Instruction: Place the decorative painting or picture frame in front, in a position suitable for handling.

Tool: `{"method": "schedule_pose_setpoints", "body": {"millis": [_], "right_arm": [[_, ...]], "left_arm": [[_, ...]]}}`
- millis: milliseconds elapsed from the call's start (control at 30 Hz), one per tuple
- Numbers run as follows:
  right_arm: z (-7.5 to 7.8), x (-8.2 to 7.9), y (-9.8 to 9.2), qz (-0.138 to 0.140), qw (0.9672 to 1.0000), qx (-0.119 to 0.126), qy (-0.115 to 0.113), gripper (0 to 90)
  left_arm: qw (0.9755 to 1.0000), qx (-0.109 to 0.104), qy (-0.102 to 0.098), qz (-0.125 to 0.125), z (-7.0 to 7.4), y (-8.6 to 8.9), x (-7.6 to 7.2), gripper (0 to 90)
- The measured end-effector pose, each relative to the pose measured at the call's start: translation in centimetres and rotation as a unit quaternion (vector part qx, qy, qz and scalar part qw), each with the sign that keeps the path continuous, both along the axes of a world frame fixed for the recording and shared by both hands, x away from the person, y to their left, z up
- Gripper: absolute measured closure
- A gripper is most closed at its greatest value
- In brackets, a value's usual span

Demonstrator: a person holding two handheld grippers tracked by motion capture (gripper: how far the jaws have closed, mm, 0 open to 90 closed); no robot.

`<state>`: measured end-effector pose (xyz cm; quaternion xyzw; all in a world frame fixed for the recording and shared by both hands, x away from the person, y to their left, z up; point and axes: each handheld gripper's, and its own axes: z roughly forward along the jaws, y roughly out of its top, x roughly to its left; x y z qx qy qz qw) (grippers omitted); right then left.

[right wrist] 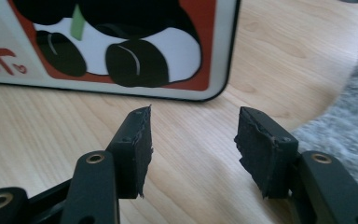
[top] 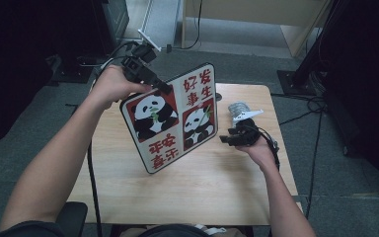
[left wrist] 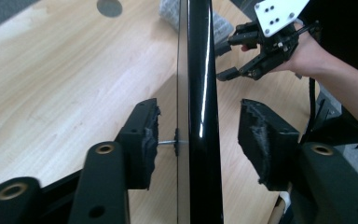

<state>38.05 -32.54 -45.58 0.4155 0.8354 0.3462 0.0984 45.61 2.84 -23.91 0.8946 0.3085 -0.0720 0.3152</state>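
We saw a flat rectangular sign board with rounded corners and a black edge (top: 170, 118) standing tilted on one lower corner on the light wooden table (top: 128, 187), near its middle. Its face was split into four panels: two red panels each showing a black-and-white panda holding green bamboo, and two pale panels carrying red Chinese characters, 好发事生 at the upper right and 平安喜乐 at the lower left (as best we could read them). The left gripper (left wrist: 198, 140) was at the board's top edge; in the left gripper view the black edge ran between its jaws, which stood apart from it on both sides, no pad pressing. The right gripper (right wrist: 193, 140) hovered low over the table just beside the board's right corner, jaws apart and holding nothing. A grey fuzzy cloth (top: 238, 108) lay behind it.
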Motion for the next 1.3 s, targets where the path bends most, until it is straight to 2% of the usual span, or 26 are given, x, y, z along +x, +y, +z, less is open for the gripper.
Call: {"method": "schedule_pose_setpoints", "body": {"millis": [67, 167, 200, 267, 400, 533, 567, 600, 667, 700, 833, 900, 967, 1167, 1300], "right_arm": [[0.1, 0.2, 0.0, 0.002, 1.0000, -0.003, -0.005, 45.8], [0.1, 0.4, 0.1, 0.005, 0.9999, -0.008, -0.006, 45.7], [0.0, 0.6, 0.2, 0.008, 0.9998, -0.015, -0.007, 45.6], [0.1, 0.8, 0.4, 0.012, 0.9995, -0.026, -0.012, 45.5], [0.3, 1.2, 0.5, 0.015, 0.9996, -0.021, -0.014, 45.5], [0.5, 1.7, 0.4, 0.015, 0.9992, -0.033, -0.015, 45.4], [0.7, 1.9, 0.1, 0.013, 0.9994, -0.023, -0.022, 45.5], [0.7, 1.9, 0.1, 0.013, 0.9994, -0.023, -0.022, 45.5], [0.8, 2.1, -0.1, 0.009, 0.9994, -0.032, -0.013, 45.3], [0.8, 2.3, -0.3, 0.008, 0.9992, -0.035, -0.019, 45.3], [1.2, 3.1, -1.4, -0.012, 0.9996, -0.010, -0.023, 45.5], [1.3, 3.4, -1.6, -0.014, 0.9997, -0.012, -0.017, 45.4], [2.0, 3.7, -1.7, -0.015, 0.9994, -0.022, -0.021, 45.3], [2.7, 4.4, -1.9, -0.019, 0.9989, -0.018, -0.039, 45.2], [2.7, 4.8, -2.2, -0.029, 0.9986, -0.020, -0.040, 44.8]], "left_arm": [[0.9999, -0.008, -0.007, -0.002, 0.2, 0.5, -0.1, 44.6], [0.9999, -0.008, -0.009, -0.002, 0.2, 0.8, -0.2, 42.9], [0.9999, -0.011, -0.012, -0.002, 0.3, 1.0, -0.3, 41.5], [0.9995, -0.028, -0.014, 0.001, 0.2, 1.8, -0.4, 39.9], [0.9993, -0.032, -0.018, 0.007, 0.0, 2.7, -0.7, 38.5], [0.9990, -0.037, -0.024, 0.012, 0.0, 3.9, -1.1, 37.7], [0.9988, -0.040, -0.025, 0.015, 0.0, 4.1, -1.3, 37.2], [0.9987, -0.041, -0.026, 0.016, -0.1, 4.4, -1.4, 37.2], [0.9985, -0.042, -0.029, 0.019, -0.2, 5.1, -1.7, 36.9], [0.9985, -0.042, -0.028, 0.020, -0.3, 5.3, -1.8, 36.7], [0.9976, -0.056, -0.033, 0.025, -0.5, 6.7, -2.4, 36.0], [0.9974, -0.058, -0.033, 0.029, -0.5, 6.9, -2.5, 36.0], [0.9969, -0.062, -0.036, 0.033, -0.6, 7.5, -2.8, 36.0], [0.9957, -0.070, -0.043, 0.042, -1.2, 8.9, -4.3, 36.0], [0.9953, -0.069, -0.051, 0.044, -1.8, 9.6, -5.3, 36.0]]}}
